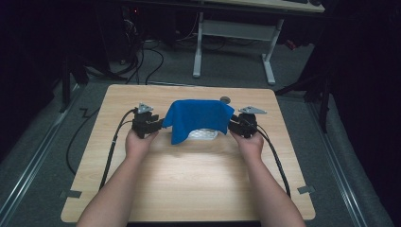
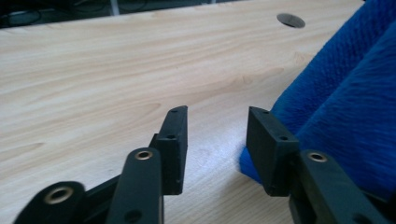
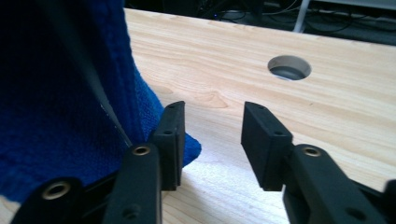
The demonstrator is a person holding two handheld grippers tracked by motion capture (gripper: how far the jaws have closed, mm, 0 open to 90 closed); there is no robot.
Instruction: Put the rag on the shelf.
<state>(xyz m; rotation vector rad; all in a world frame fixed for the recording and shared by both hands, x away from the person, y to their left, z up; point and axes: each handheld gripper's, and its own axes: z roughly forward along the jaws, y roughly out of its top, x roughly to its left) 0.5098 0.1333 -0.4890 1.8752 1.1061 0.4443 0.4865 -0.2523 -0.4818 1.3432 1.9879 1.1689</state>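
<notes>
Wooden bench (image 1: 189, 165) w/ blue cloth (image 1: 196, 117) draped mid-bench; my left claw (image 2: 217, 140) & right claw (image 3: 212, 140) flank it, both gaping, empty.

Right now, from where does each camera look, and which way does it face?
High view: above the table, facing forward and down; forearms, both hands, blue cloth.
Left gripper view: on the left claw, along its open jaws, cloth beside it.
Right gripper view: on the right claw, same.
Shared: cloth, table hole.

Blue cloth (image 3: 56, 107) beside parted jaws
</notes>
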